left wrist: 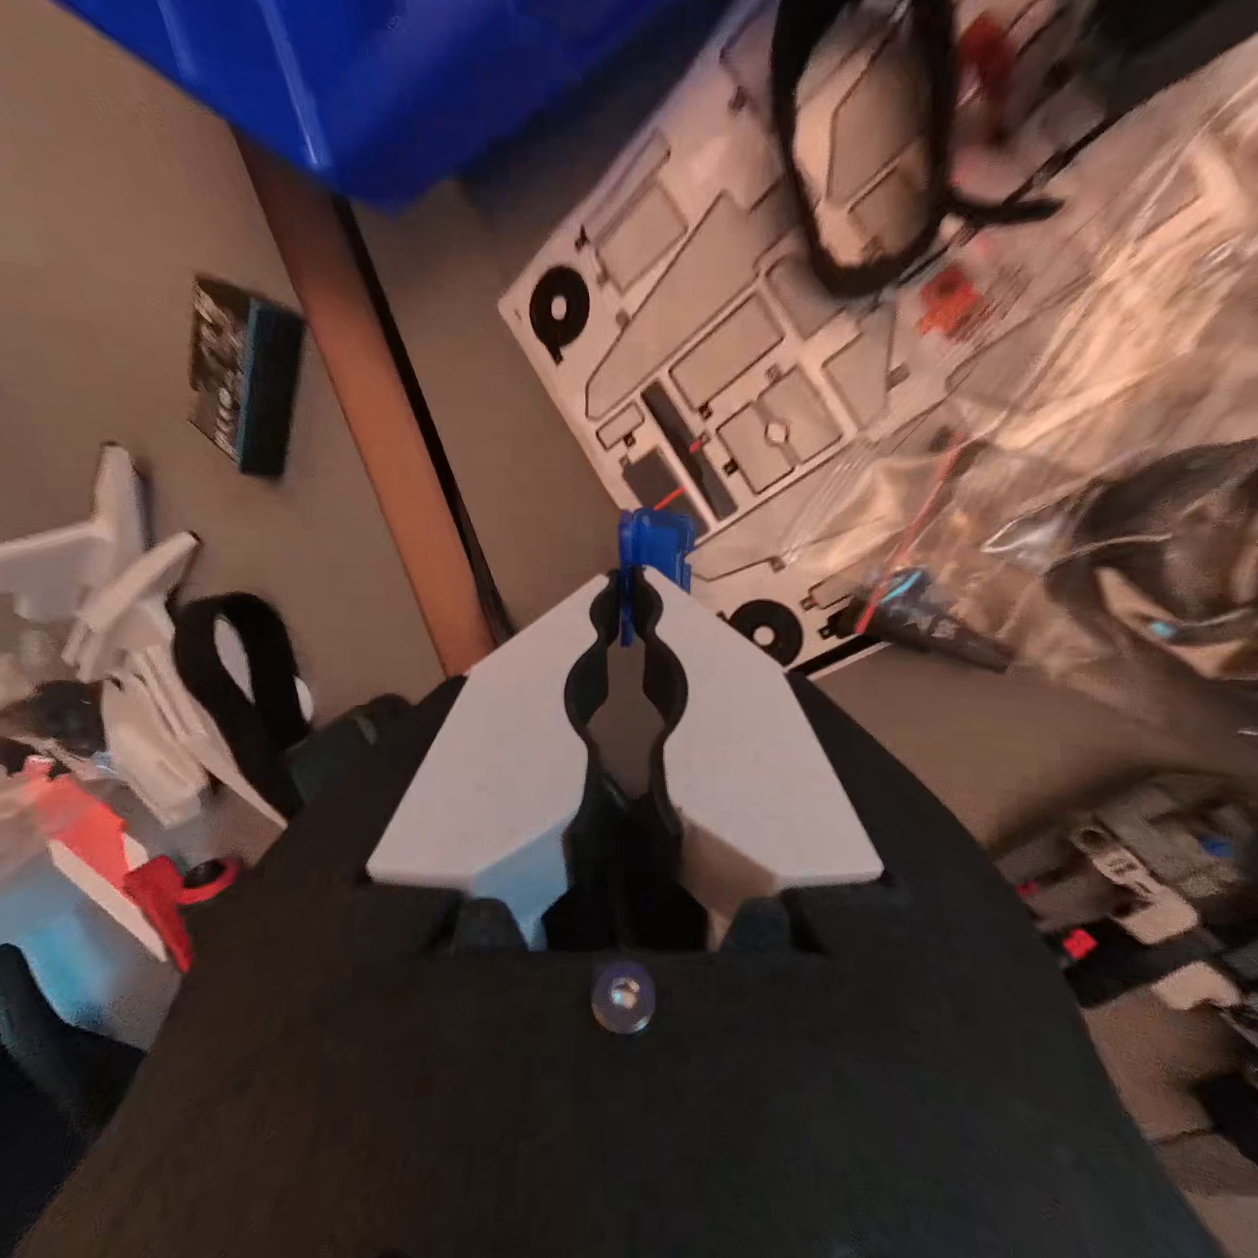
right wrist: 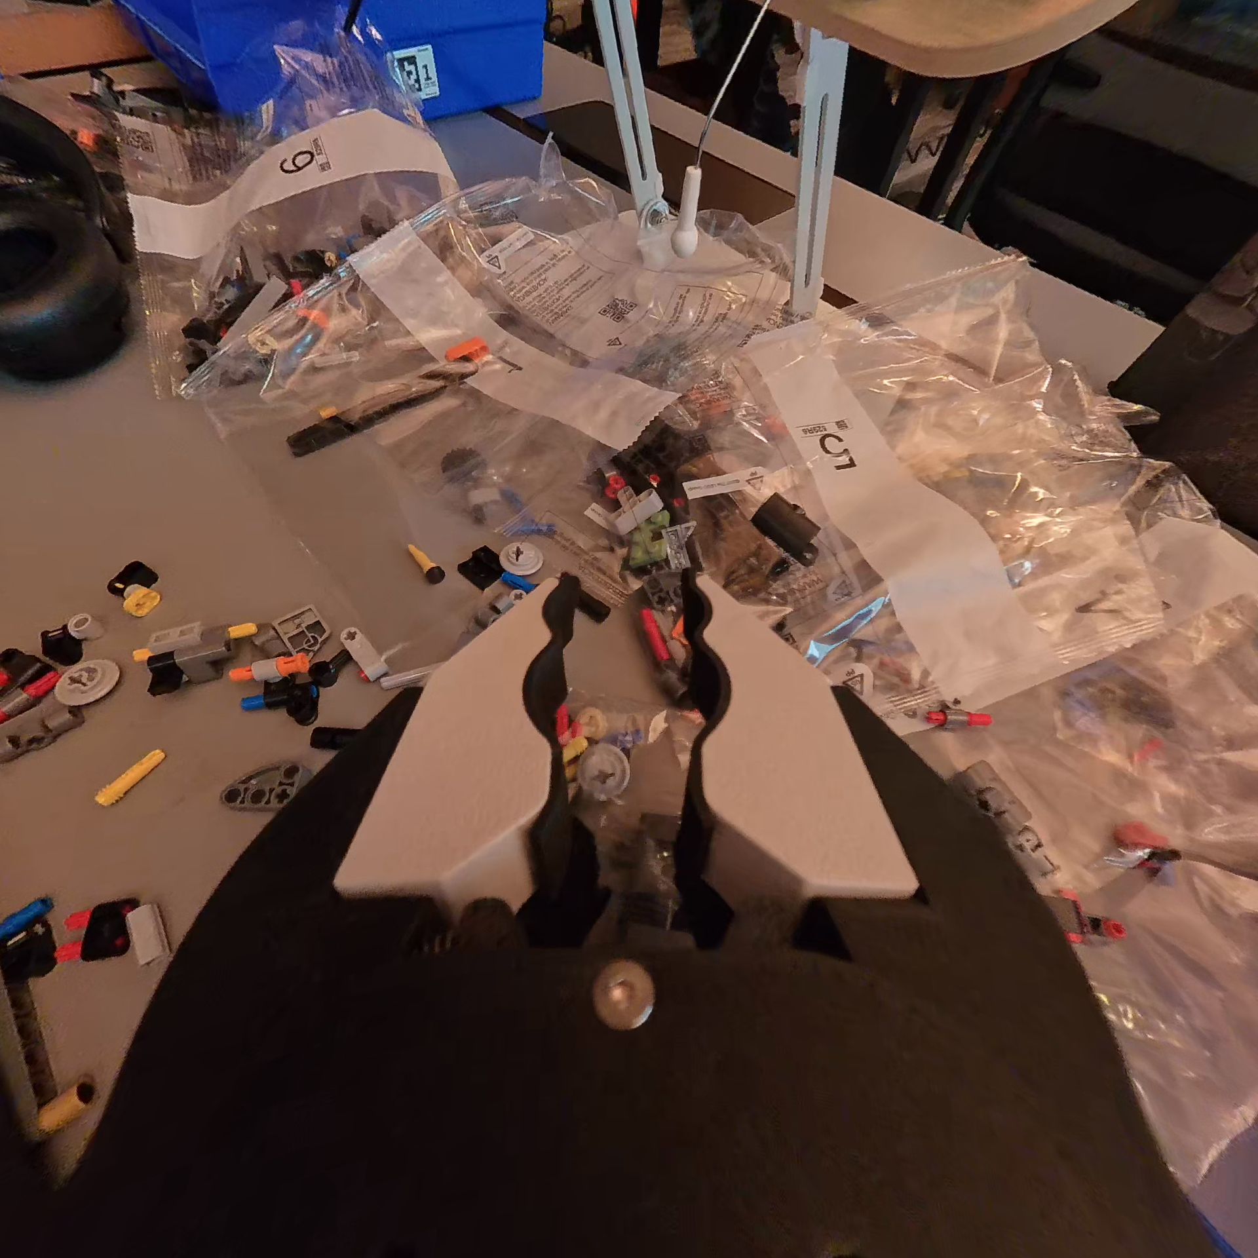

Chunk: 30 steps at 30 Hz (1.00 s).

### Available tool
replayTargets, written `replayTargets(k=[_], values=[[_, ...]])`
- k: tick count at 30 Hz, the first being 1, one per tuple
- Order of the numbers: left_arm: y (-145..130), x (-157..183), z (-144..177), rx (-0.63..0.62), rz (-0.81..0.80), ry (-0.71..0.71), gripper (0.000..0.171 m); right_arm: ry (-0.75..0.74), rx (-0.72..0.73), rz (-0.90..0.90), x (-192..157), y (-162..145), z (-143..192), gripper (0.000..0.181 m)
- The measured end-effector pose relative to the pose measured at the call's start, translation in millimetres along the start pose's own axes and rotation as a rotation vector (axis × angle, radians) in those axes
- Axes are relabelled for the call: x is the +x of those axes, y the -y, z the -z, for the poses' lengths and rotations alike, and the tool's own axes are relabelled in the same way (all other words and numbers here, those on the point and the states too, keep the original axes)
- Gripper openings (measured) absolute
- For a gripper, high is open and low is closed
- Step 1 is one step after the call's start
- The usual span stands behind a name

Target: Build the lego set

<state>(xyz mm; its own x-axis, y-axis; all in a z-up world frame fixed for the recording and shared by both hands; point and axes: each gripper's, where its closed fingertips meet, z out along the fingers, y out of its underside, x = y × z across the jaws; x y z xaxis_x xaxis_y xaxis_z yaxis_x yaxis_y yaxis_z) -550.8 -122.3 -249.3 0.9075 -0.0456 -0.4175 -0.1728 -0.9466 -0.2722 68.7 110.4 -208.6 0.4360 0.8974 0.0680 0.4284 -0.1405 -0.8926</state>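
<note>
My left gripper (left wrist: pixel 632 578) is shut on a small blue lego piece (left wrist: pixel 653 548), held in the air over the table; the view is blurred. Beyond it lies a white sticker sheet (left wrist: pixel 715 354). My right gripper (right wrist: pixel 626 592) is open and empty, hovering over clear plastic bags of lego parts (right wrist: pixel 681 476). A small bag with yellow, red and grey parts (right wrist: pixel 606 749) shows between its fingers. Loose lego pieces (right wrist: pixel 204 660) lie scattered on the grey table to its left.
A blue bin (right wrist: pixel 340 47) stands at the back; it also shows in the left wrist view (left wrist: pixel 422 82). A black tyre (right wrist: pixel 47 286) sits at far left. A white lamp stand (right wrist: pixel 653 224) rises behind the bags. Part bags (left wrist: pixel 1021 408) and a partly built white model (left wrist: pixel 136 647) flank the left gripper. Left tips to right tips: about 65 centimetres.
</note>
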Motion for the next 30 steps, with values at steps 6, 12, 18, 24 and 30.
replayTargets(k=[6,12,18,24,30], values=[[-9,4,-3,-0.004,0.048,-0.054,0.024,-0.004,0.015,-0.005,1,3,1,0.033],[87,23,74,0.279,-0.054,-0.012,0.03,-0.038,0.066,-0.006,10,11,8,0.041],[205,149,160,0.545,-0.308,-0.143,0.034,-0.082,0.067,-0.019,23,9,13,0.051],[275,315,172,0.621,-0.511,-0.365,0.039,-0.128,0.031,-0.038,40,-1,20,0.054],[296,425,130,0.515,-0.663,-0.47,0.05,-0.133,-0.002,-0.071,50,-11,22,0.057]])
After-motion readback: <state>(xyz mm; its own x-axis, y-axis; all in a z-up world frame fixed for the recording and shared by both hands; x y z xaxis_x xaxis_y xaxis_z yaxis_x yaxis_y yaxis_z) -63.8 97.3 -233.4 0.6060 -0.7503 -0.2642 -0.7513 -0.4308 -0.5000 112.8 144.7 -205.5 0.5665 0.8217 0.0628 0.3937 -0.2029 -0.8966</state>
